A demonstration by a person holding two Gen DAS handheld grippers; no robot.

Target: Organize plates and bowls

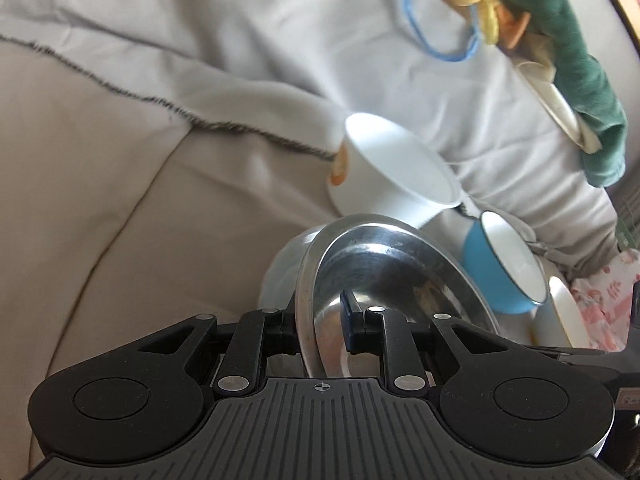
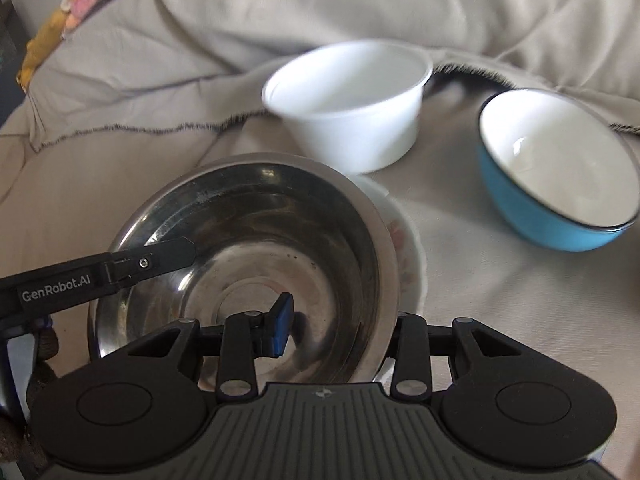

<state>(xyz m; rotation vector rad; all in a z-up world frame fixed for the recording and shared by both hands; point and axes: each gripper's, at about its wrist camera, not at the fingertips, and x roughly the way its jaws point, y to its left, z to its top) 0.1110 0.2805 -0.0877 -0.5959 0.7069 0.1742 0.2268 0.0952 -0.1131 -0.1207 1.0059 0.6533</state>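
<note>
A steel bowl rests on a white plate, and both grippers hold it. My left gripper is shut on the bowl's rim, with the blue pad inside the bowl. In the right wrist view its finger lies over the left rim. My right gripper is shut across the near rim, blue pad inside and the other finger outside, under the plate's edge. A white plastic bowl and a blue bowl with a white inside stand beyond, upright on the bedding.
Everything lies on rumpled beige bedding with a pale sheet that has a dark frayed hem. A green cloth and coloured cords lie at the far right. Floral fabric and another white dish sit beside the blue bowl.
</note>
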